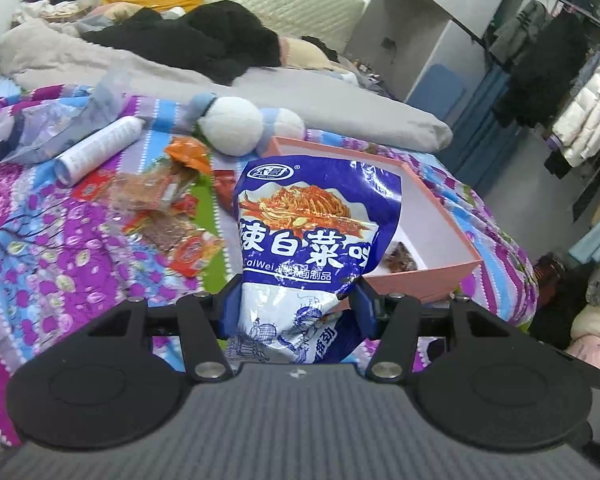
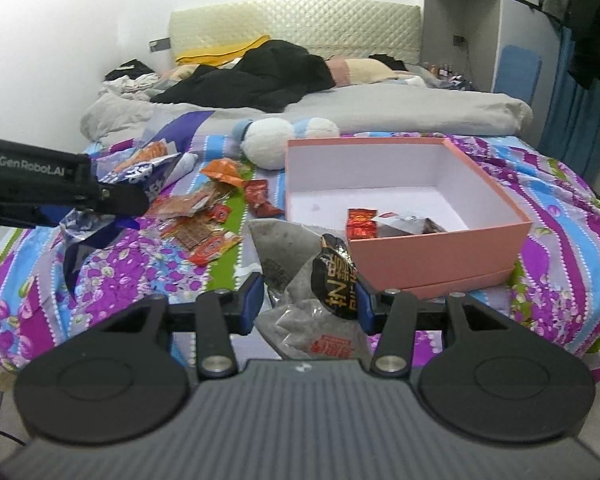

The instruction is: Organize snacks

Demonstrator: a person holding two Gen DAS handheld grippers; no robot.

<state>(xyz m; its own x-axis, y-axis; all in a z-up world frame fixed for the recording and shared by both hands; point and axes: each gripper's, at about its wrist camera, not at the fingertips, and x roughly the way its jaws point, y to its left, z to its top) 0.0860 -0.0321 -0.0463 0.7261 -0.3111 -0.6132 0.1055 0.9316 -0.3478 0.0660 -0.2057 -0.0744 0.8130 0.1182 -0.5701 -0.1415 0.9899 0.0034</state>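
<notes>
My left gripper [image 1: 298,304] is shut on the lower part of a blue and white snack bag [image 1: 312,216], held upright above the flowered bedspread. Behind the bag lies an open pink box [image 1: 420,280]. My right gripper [image 2: 308,300] is shut on a crumpled grey snack bag with a black label [image 2: 284,256], just left of the pink box's [image 2: 432,252] near corner. A red packet [image 2: 362,222] and a dark one lie inside the box. In the right wrist view the left gripper [image 2: 116,204] reaches in from the left with the blue bag [image 2: 140,172].
Several loose orange and red snack packets [image 2: 204,224] lie on the bedspread left of the box. A white plush toy [image 2: 268,142] sits behind them, and a white bottle [image 1: 96,148] lies at the left. A grey blanket and black clothes cover the bed's far half.
</notes>
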